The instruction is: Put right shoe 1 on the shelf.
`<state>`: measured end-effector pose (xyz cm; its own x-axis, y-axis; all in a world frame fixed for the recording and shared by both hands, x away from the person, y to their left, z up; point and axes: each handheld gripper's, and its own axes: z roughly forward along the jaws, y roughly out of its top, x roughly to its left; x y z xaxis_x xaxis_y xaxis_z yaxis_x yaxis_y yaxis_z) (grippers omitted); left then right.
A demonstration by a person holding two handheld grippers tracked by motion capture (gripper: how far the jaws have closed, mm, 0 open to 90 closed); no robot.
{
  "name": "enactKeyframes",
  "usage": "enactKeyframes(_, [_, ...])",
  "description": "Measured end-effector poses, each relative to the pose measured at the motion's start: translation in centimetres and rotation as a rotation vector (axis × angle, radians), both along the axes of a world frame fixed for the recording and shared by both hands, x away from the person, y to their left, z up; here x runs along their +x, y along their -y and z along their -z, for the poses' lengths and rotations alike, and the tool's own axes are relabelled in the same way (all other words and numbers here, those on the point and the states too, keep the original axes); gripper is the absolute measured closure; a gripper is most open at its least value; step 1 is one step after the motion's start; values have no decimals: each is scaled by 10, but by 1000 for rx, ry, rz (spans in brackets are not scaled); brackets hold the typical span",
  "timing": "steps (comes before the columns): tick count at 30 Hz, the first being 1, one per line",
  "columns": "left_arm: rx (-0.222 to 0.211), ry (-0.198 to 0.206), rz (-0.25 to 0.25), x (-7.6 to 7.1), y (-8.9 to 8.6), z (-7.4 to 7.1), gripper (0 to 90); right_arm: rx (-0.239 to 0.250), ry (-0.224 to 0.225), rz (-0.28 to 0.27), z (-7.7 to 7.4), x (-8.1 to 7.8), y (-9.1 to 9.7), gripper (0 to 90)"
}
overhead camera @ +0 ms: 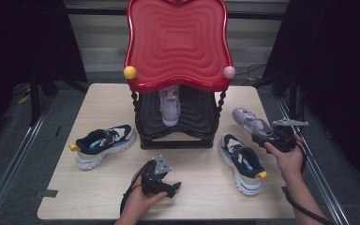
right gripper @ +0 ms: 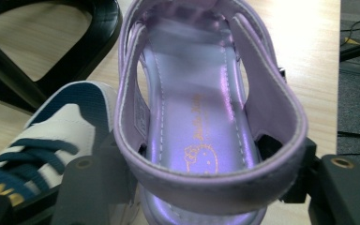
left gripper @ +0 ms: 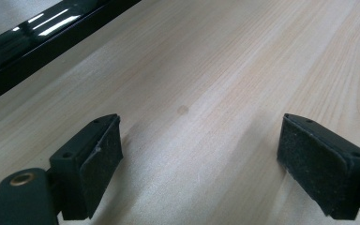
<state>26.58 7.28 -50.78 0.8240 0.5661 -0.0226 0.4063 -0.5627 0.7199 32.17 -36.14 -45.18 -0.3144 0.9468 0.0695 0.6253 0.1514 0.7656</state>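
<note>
Right gripper (overhead camera: 273, 138), at the table's right edge, jaws closed on the heel of a lilac sandal (overhead camera: 249, 121); in the right gripper view the jaws press from both sides against the heel strap of this sandal (right gripper: 206, 126), whose shiny insole with a small gold print runs straight away from the jaws. The sandal's toe points away from the gripper toward the shoe rack (overhead camera: 178, 119); whether its sole touches the table (overhead camera: 103, 103) cannot be told. Just beside this gripper, toward the person's left, lies a navy and white sneaker (overhead camera: 241, 161), yellow heel tab toward the person; its laces and toe (right gripper: 42, 140) show next to the sandal in the right gripper view.

Left gripper (overhead camera: 171, 186), near the table's front edge, jaws wide apart with nothing between them; in the left gripper view the pads (left gripper: 98, 159) stand over bare pale wood. Beyond and left of it lies a second navy and white sneaker (overhead camera: 104, 143); straight beyond it stands the rack, black lower shelf holding a second lilac sandal (overhead camera: 170, 107), red wavy tray (overhead camera: 177, 40) on top with a yellow ball (overhead camera: 130, 72) and a pink ball (overhead camera: 229, 72) at its front corners.
</note>
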Motion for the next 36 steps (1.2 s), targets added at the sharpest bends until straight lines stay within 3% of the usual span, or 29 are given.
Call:
enactKeyframes(14, [-1, 0, 0, 0, 0, 0, 136, 22, 33, -43, -33, -33, -1, 376])
enactKeyframes(23, [0, 0, 0, 0, 0, 0, 136, 12, 60, -88, -55, -67, -8, 376])
enactKeyframes(36, [0, 0, 0, 0, 0, 0, 136, 20, 82, -177, -68, -109, -26, 376])
